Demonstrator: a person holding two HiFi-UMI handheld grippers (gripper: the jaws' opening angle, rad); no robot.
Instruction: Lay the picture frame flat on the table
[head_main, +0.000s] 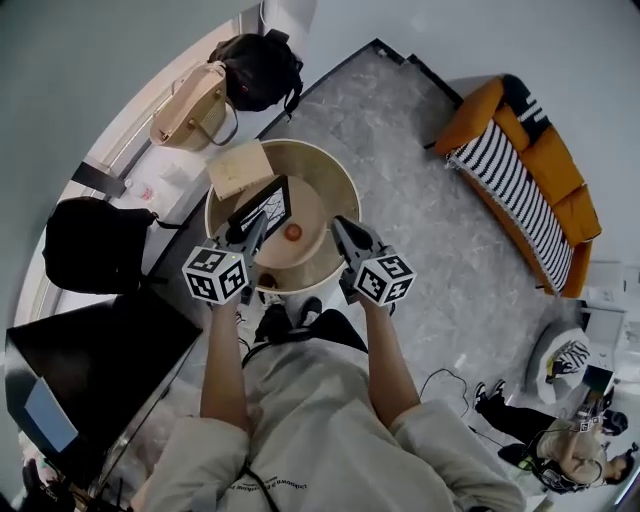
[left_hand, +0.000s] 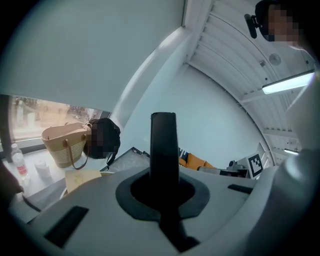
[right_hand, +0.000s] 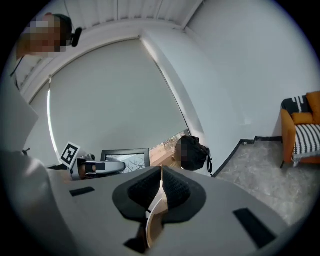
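1. The left gripper (head_main: 250, 235) has its jaws pressed together with nothing between them. In the left gripper view (left_hand: 164, 131) they show as one dark post.
2. The right gripper (head_main: 346, 233) is also closed and holds nothing. In the right gripper view (right_hand: 161, 176) only a thin slit shows between its pads.
3. Both grippers point forward over the near edge of the round table (head_main: 340, 180), side by side and apart.
4. The picture frame (head_main: 266, 208) stands on the table just ahead of the left gripper's tip, not lying flat. Whether the tip touches it cannot be told.
5. From the right gripper, the frame (right_hand: 125, 159) is ahead and to the left, behind the left gripper (right_hand: 91, 167).
6. A small orange thing (head_main: 293, 232) lies on the table between the two tips, just right of the frame.
7. A pale board (head_main: 240, 168) rests on the table's far left rim, beyond the frame from the left gripper.
8. Further ahead of the left gripper, a beige bag (left_hand: 64, 145) and a black bag (left_hand: 102, 139) sit by the window.
9. An orange sofa (head_main: 535, 175) is well off to the right of the right gripper.
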